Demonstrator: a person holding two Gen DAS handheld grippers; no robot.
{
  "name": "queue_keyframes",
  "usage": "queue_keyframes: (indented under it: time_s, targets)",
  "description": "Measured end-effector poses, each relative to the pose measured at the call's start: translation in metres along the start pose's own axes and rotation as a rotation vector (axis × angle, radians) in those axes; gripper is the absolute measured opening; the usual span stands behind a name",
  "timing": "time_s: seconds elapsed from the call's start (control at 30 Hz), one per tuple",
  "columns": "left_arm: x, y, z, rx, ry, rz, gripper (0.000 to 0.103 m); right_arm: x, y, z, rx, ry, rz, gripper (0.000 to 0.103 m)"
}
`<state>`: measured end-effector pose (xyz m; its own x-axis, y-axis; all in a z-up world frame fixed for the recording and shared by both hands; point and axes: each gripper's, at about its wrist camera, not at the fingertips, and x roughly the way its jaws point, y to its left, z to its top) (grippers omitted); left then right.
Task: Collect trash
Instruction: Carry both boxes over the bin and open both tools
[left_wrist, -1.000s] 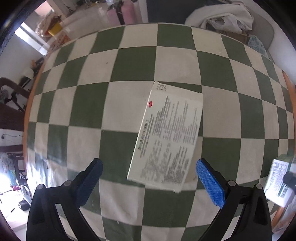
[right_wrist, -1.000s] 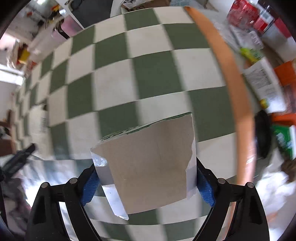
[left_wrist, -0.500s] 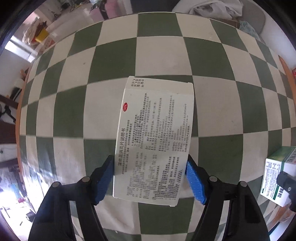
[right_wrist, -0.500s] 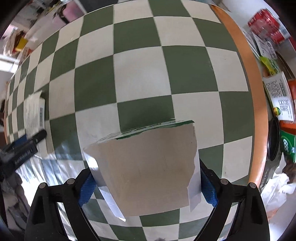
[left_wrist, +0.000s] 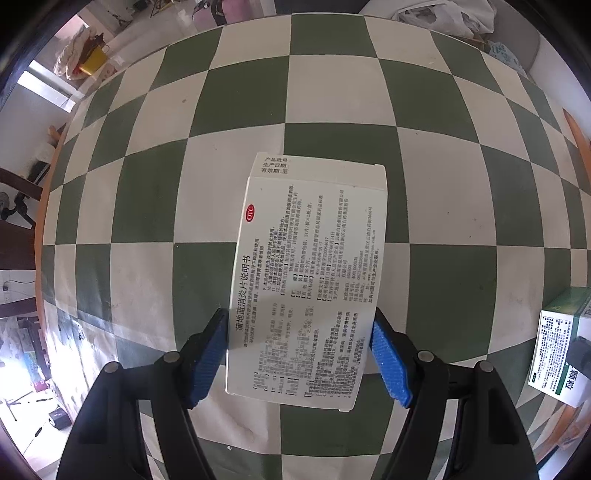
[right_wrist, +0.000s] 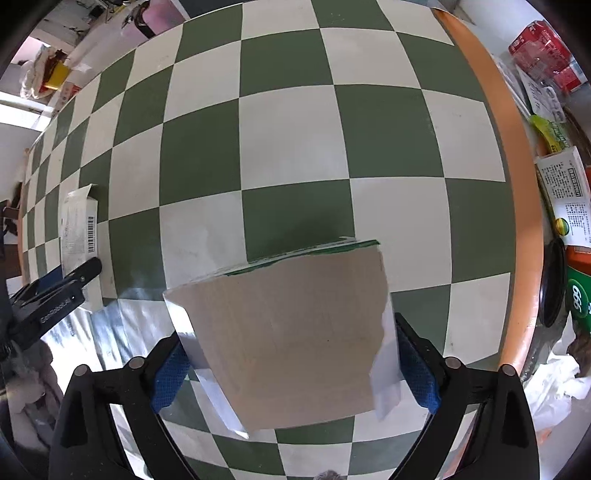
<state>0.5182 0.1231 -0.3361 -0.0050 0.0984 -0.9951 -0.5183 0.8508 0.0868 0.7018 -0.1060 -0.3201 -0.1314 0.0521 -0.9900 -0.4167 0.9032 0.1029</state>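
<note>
Left wrist view showed the left gripper (left_wrist: 298, 354) closed on the near end of a white medicine box (left_wrist: 308, 273), its blue pads pressed against the box's two long sides. Whether the box was clear of the checkered tablecloth (left_wrist: 443, 166) or just resting on it could not be told. Right wrist view showed the right gripper (right_wrist: 293, 363) clamped on a torn cardboard carton (right_wrist: 291, 339) with green edging, held above the cloth — the same carton showed at the right edge of the left view. Both pieces were judged secured but not yet deposited. No bin could be identified with certainty; beyond the table's right edge lay a clutter of packaging (right_wrist: 565, 195) and a white plastic bag (right_wrist: 554, 384), possibly the collection point. No other loose trash was visible on the cloth, so what remained — by this reading — was carrying both items off and releasing them.
</note>
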Motion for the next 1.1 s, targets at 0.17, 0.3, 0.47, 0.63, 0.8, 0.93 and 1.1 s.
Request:
queue_keyframes:
  time_s: [0.17,0.3,0.47,0.63,0.8,0.93,1.1]
  targets:
    - [-0.011,-0.012,0.007,0.007,-0.028,0.017,0.071,-0.003,-0.008,-0.008,0.016,-0.035,-0.016,0.093]
    - [-0.025,-0.015,0.001,0.011,-0.065,0.020,0.071,-0.013,-0.007,-0.010,0.031,-0.093,0.000,0.087]
    - [-0.052,-0.019,-0.015,0.018,-0.114,0.012,0.071,-0.030,0.002,-0.025,0.034,-0.157,0.005,0.086]
    - [-0.076,-0.008,-0.047,0.013,-0.163,0.011,0.071,-0.051,0.010,-0.044,0.053,-0.208,0.004,0.086]
    - [-0.095,0.019,-0.075,-0.010,-0.199,-0.008,0.071,-0.063,0.023,-0.085,0.087,-0.257,0.017,0.086]
    - [-0.113,0.050,-0.121,-0.036,-0.241,-0.019,0.071,-0.070,0.035,-0.126,0.102,-0.288,0.019,0.086]
    - [-0.126,0.094,-0.185,-0.044,-0.286,-0.047,0.071,-0.079,0.054,-0.196,0.119,-0.333,0.014,0.086]
